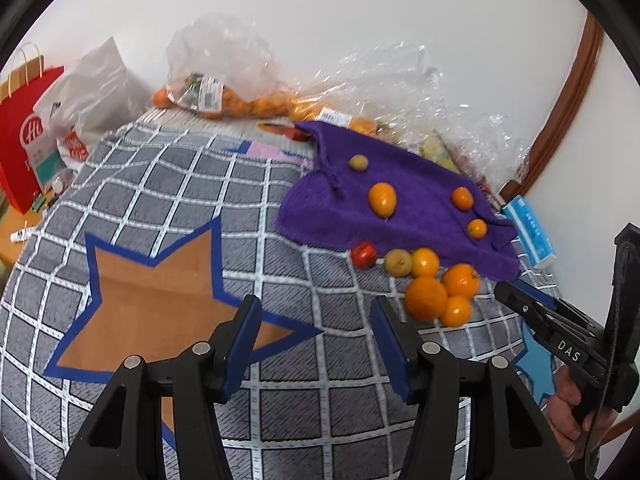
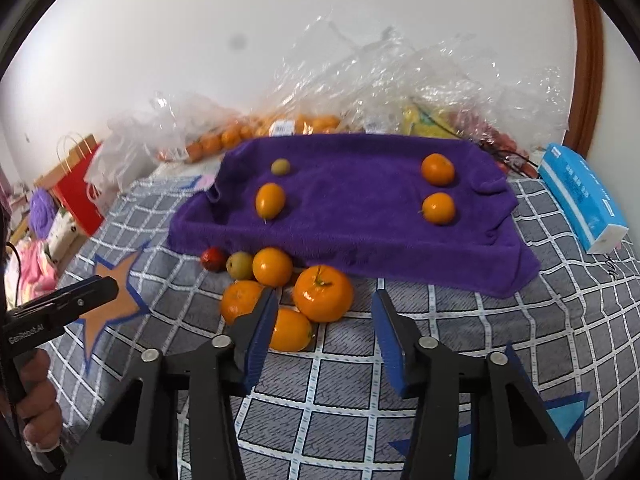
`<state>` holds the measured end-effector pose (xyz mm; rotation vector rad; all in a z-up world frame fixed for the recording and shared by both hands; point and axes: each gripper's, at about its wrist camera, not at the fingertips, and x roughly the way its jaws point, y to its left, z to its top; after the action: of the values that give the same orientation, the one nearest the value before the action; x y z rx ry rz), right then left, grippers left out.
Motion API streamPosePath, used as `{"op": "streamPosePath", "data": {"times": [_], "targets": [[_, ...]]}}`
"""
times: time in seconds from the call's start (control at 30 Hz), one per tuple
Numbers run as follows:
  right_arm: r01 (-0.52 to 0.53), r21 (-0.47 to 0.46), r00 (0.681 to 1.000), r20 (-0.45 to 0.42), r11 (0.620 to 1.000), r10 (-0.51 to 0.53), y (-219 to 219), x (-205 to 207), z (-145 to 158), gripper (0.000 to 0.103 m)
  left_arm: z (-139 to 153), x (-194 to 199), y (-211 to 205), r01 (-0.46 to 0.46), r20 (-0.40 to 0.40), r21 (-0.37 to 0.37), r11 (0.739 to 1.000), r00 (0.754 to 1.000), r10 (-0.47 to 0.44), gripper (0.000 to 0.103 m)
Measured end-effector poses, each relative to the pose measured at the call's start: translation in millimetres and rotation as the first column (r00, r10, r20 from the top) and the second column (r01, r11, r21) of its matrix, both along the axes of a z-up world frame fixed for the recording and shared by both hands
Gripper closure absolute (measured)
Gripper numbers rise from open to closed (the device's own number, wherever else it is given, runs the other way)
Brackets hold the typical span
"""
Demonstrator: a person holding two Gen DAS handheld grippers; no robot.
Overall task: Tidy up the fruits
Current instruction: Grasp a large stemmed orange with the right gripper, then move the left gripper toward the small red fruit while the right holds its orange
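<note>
While both tools are held over the checked blanket (image 2: 400, 380), nothing is gripped. The right gripper (image 2: 324, 300) is spread wide, with the loose fruit pile just ahead of its fingertips: a large orange (image 2: 323, 293) sits in the gap between them, a smaller orange (image 2: 290, 330) lies against the left finger, and another (image 2: 239, 300) is partly hidden behind that finger. Slightly farther, a round orange (image 2: 273, 266), a greenish fruit (image 2: 239, 265) and a red fruit (image 2: 213, 258) are lined up at the near edge of the purple towel (image 2: 352, 216). On the towel, four fruits are laid out (two far left, two far right). Bagged fruit (image 2: 280, 124) is piled beyond, against the wall. The left gripper (image 1: 316, 312) is also held apart, empty, with the pile ahead and to its right (image 1: 426, 298).
</note>
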<state>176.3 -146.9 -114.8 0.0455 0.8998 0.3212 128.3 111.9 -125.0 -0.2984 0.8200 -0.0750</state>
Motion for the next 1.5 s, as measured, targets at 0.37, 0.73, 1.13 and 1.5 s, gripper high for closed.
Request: {"op": "streamPosePath", "data": {"times": [0.37,0.73,1.13,1.5], "targets": [[0.005,-0.027,0.998,-0.061,1.000,-0.006,16.9,27.3,-24.6,0.060,-29.7,15.9,0.7,-0.012,-0.070,0.014,1.000,0.997,0.013,0.049],[0.020,-0.030,0.997,-0.077,0.999,-0.022,17.2,34.0,-34.0,0.060,-34.0,12.2,-8.0,-0.030,-0.039,0.060,0.998,0.999,0.032,0.050],[0.117,-0.100,0.993,0.014,0.988,-0.116,-34.6,-5.4,-22.1,0.060,-35.2,12.0,-16.9,-0.034,-0.036,0.143,0.989,0.999,0.039,0.050],[0.133,-0.114,0.991,0.031,0.984,-0.131,-48.6,-16.6,-38.3,0.059,-35.9,12.8,-21.7,-0.047,-0.049,0.188,0.981,0.997,0.057,0.049]]}}
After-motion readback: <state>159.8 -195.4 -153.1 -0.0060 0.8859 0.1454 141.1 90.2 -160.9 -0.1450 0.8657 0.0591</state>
